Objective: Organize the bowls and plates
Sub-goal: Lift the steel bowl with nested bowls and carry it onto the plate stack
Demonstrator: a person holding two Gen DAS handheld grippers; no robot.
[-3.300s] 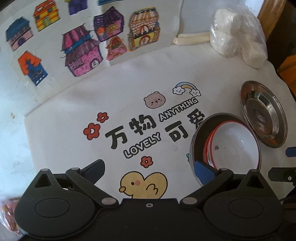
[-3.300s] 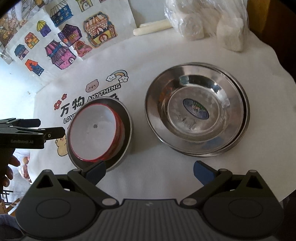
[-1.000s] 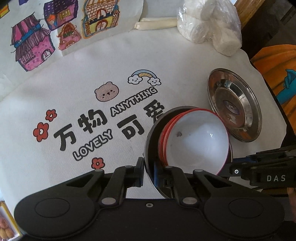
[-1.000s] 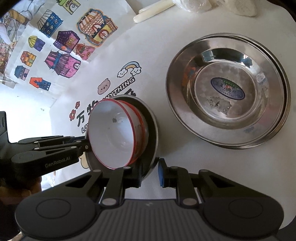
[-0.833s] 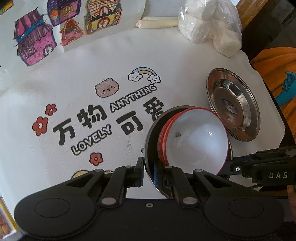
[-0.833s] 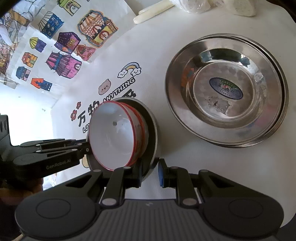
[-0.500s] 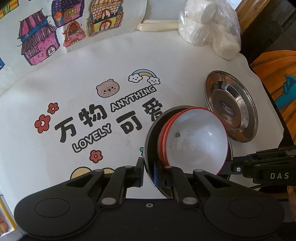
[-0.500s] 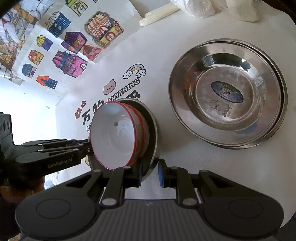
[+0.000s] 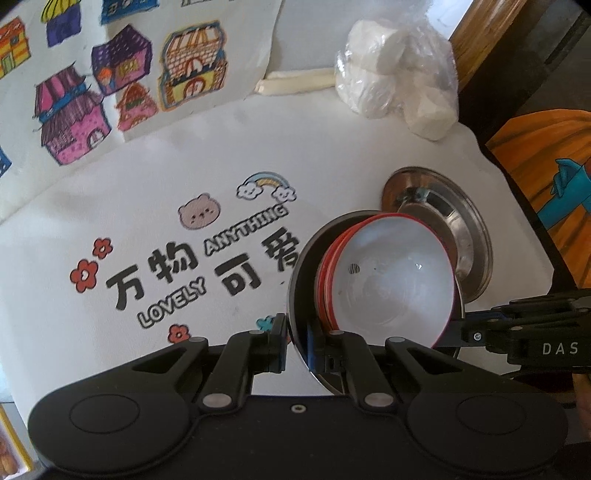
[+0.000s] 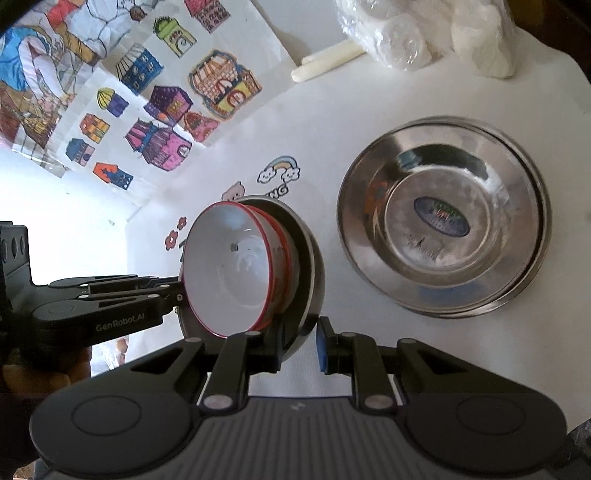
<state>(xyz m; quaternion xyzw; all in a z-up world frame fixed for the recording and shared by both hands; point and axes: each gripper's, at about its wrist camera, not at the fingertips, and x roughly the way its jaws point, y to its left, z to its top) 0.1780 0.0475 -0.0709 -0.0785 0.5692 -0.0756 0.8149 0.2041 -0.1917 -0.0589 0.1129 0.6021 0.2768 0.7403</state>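
A steel plate (image 9: pixel 301 280) (image 10: pixel 314 266) carries stacked white bowls with red rims (image 9: pixel 391 284) (image 10: pixel 236 266). Both grippers hold it by its rim, lifted and tilted above the cloth. My left gripper (image 9: pixel 297 341) is shut on the rim nearest to it; it shows in the right wrist view (image 10: pixel 177 291) at the left. My right gripper (image 10: pixel 301 339) is shut on the opposite rim; it shows in the left wrist view (image 9: pixel 458 328) at the right. A stack of larger steel plates (image 10: pixel 443 221) (image 9: pixel 465 236) lies on the cloth to the right.
A white printed cloth (image 9: pixel 184 184) covers the table. A plastic bag of white lumps (image 9: pixel 395 74) (image 10: pixel 424 33) and a pale stick (image 9: pixel 295 81) (image 10: pixel 325 62) lie at the back. Coloured house drawings (image 9: pixel 110 81) (image 10: pixel 166 110) lie at the back left. The table edge runs close on the right.
Both grippers closed on the plate's rim and lifted it with the bowls. In the last second the stack rose a little and moved toward the larger steel plates.
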